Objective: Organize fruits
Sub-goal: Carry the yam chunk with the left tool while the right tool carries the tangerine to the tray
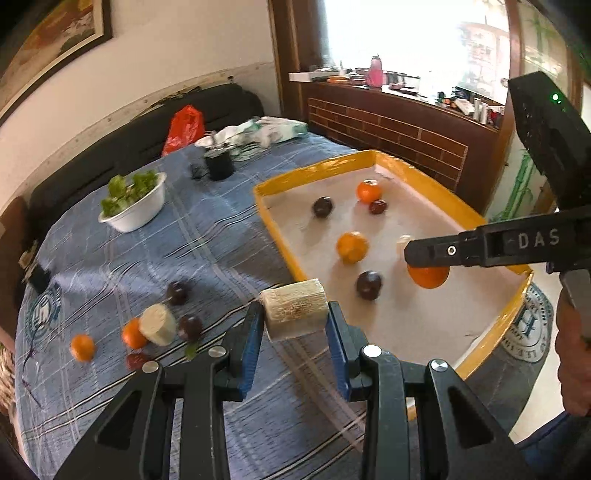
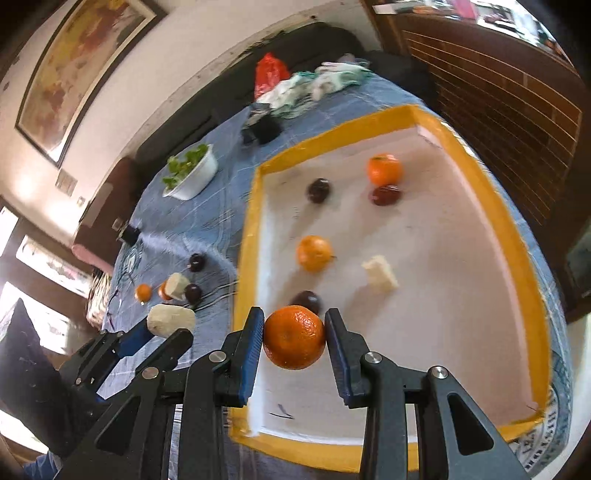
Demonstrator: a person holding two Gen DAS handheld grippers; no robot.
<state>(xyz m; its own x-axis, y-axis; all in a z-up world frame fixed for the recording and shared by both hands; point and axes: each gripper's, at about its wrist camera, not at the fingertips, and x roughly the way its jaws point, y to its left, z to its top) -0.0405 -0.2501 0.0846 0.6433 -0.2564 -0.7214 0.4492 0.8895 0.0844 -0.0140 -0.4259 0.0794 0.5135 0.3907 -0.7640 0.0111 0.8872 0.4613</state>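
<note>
Right claw (image 2: 294,338) clamping tangerine (image 2: 294,338), left claw (image 1: 295,319) clamping pale chunk (image 1: 294,314)

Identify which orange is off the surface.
The orange clamped in the right tongs above the yellow-rimmed tray; the other oranges rest on tray or cloth.

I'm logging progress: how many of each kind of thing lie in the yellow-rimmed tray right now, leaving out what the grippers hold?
Oranges: 2
Dark round fruits: 3
White chunk: 1
Total: 6

A home living room: framed painting (image 1: 55,33), dark sofa (image 1: 122,136), cluttered windowsill (image 1: 406,86).
</note>
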